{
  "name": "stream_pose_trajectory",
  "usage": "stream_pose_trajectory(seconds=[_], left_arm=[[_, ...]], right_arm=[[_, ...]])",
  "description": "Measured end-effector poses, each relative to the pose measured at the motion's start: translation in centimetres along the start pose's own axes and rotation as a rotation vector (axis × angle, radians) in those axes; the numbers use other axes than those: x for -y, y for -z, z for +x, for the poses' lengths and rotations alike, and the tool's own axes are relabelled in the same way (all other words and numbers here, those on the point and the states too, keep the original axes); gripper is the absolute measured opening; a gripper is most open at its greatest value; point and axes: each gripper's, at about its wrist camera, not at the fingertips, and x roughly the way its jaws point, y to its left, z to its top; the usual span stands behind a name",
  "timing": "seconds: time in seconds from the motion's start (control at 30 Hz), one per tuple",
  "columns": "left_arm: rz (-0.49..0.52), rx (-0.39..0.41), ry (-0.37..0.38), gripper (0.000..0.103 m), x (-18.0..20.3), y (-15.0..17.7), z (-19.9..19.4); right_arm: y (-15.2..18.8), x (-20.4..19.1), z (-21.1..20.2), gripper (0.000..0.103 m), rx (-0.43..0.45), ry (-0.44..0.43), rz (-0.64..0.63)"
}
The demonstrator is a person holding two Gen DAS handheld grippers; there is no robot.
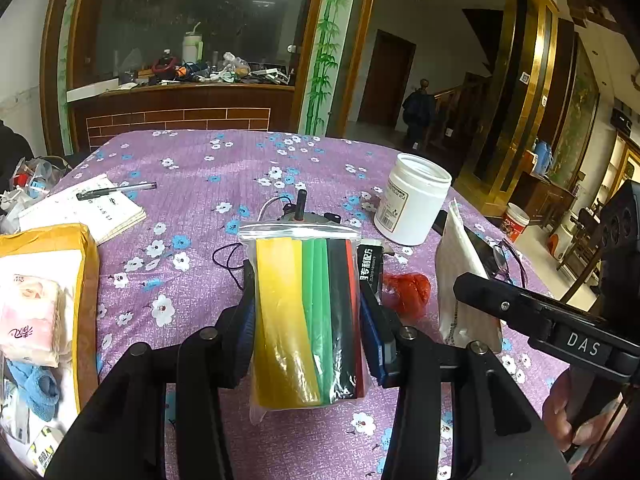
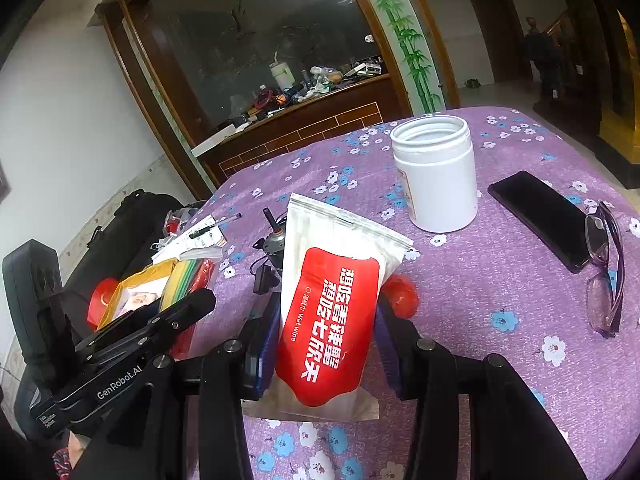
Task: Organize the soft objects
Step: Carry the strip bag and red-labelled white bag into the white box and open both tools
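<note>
My left gripper (image 1: 306, 312) is shut on a clear zip bag of yellow, green, black and red strips (image 1: 304, 312), held upright above the purple floral tablecloth (image 1: 200, 168). My right gripper (image 2: 326, 320) is shut on a red-and-white wet wipe pack (image 2: 332, 312), also upright; the pack shows edge-on in the left wrist view (image 1: 460, 276). An open yellow-brown cardboard box (image 1: 86, 304) at the left holds a tissue pack (image 1: 30, 316) and blue cloth (image 1: 38, 390); it shows in the right wrist view (image 2: 156, 272) too.
A white open jar (image 2: 436, 172) stands at the back right, with a black phone (image 2: 540, 216) and purple glasses (image 2: 608, 272) beside it. A notebook (image 1: 84, 210) with a pen (image 1: 116, 191), a small motor with wires (image 1: 298, 210) and a red plastic bag (image 1: 408, 290) lie on the table.
</note>
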Motion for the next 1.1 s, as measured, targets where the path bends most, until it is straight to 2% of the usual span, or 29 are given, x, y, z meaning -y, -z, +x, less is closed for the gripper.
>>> stream_pose_trajectory(seconds=[0.7,0.97,1.1], left_arm=[[-0.009,0.015,-0.011,0.043,-0.1,-0.3,-0.5],[-0.03,0.041,-0.03,0.043,-0.6,-0.6,-2.5],[-0.021,0.057,-0.066,0.044,-1.3,-0.4,-4.3]], right_arm=[[0.2,-0.5,0.4,0.045,-0.01,-0.003,-0.025],[0.1,-0.6,0.5,0.045,-0.016,-0.018,-0.014],[0.3,-1.7,0.4,0.045,-0.042,-0.05,-0.016]])
